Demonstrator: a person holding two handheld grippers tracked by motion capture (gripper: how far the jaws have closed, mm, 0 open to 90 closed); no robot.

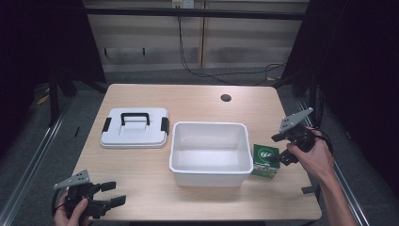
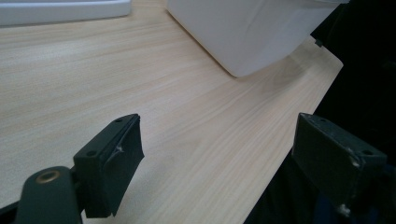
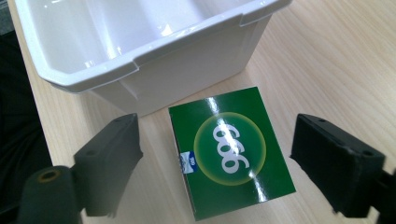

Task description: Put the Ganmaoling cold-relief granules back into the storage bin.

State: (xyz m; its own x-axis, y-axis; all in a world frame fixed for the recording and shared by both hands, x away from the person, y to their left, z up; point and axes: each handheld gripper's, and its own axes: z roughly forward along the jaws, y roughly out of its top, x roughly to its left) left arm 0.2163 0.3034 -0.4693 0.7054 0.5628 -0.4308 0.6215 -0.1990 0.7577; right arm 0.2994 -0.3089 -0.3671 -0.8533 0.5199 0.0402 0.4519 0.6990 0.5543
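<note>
Green box (image 3: 231,151) lies just beside the white bin (image 3: 140,60) wall; right tongs (image 3: 231,163) gape around it, left tongs (image 2: 229,161) apart.

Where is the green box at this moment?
In the high view the green box lies on the table's right side, against the white bin's right wall, between the open right gripper's jaws.

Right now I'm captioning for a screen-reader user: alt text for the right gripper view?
A green box with a white "999" lies flat on the wooden table, between the open black jaws of the right gripper. Behind it stands an empty white plastic bin.
</note>
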